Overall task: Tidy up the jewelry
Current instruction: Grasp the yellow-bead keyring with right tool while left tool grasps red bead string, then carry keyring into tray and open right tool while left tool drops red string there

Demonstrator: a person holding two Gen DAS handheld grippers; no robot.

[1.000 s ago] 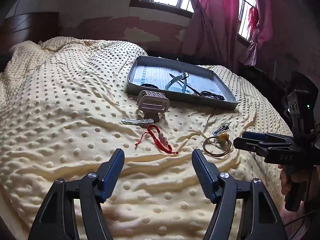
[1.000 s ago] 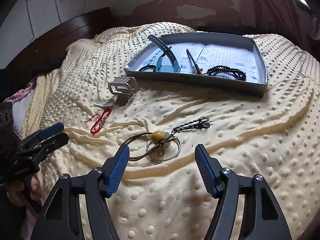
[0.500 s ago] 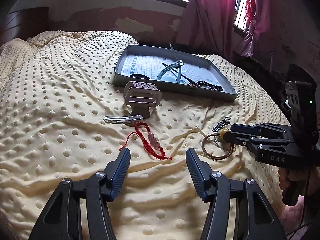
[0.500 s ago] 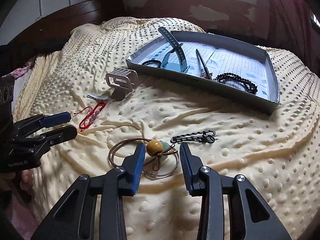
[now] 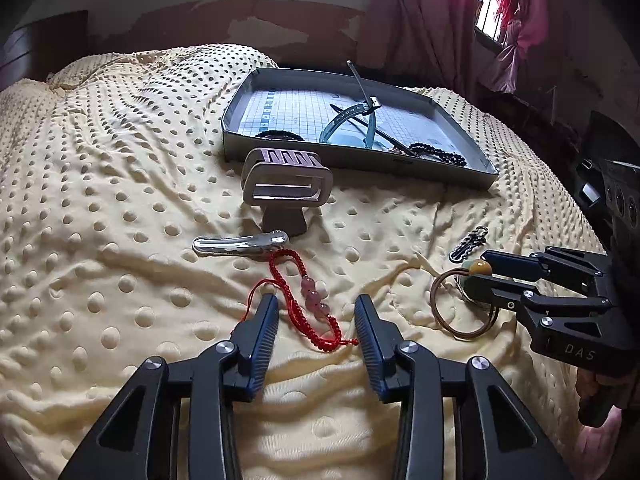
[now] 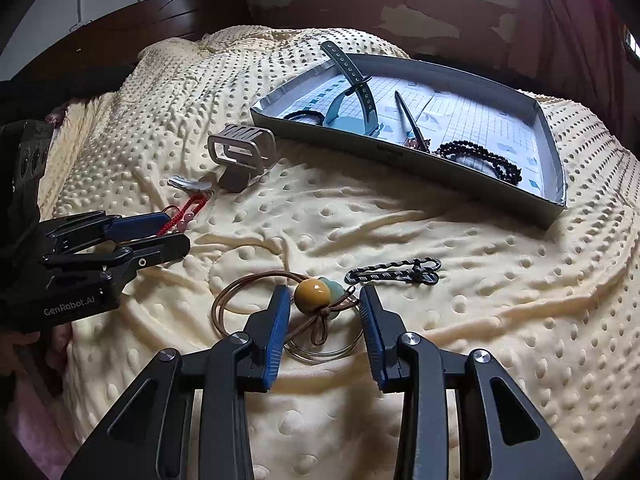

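Nearest the right wrist camera, the right gripper [image 6: 323, 322] is held open, its fingers spread to either side of the amber bead [image 6: 312, 298] of a brown cord necklace [image 6: 256, 294] that lies in loops on the dotted yellow blanket [image 6: 460, 320]; nothing is clamped yet. If only the round bead is pinched, it may be squeezed out sideways, and the slack loops may be dragged across the raised dots and snagged. A clear ring [image 6: 340, 350] lies under the same knot and could be lifted along with it, or dropped partway. In the left wrist view, the left gripper [image 5: 316, 320] is likewise open, with the red braided bracelet [image 5: 304, 300] and its pink beads lying between the fingers, ungripped. A thin cord flat on soft fabric is easily missed, so that a fold of blanket is caught instead, or one strand alone is taken and the bracelet is left dangling. Just beyond, a silver hair clip [image 5: 240, 245] touches the bracelet's far end and may be pulled along. A black-and-white braided clasp [image 6: 394, 272] lies a little farther off. Farther still, a taupe claw clip [image 5: 286, 186] stands before the grey tray [image 5: 360, 162], where a teal watch strap [image 5: 348, 120] and dark beads [image 5: 438, 152] are already held; a low carry over the near wall risks catching a trailing loop on the rim.
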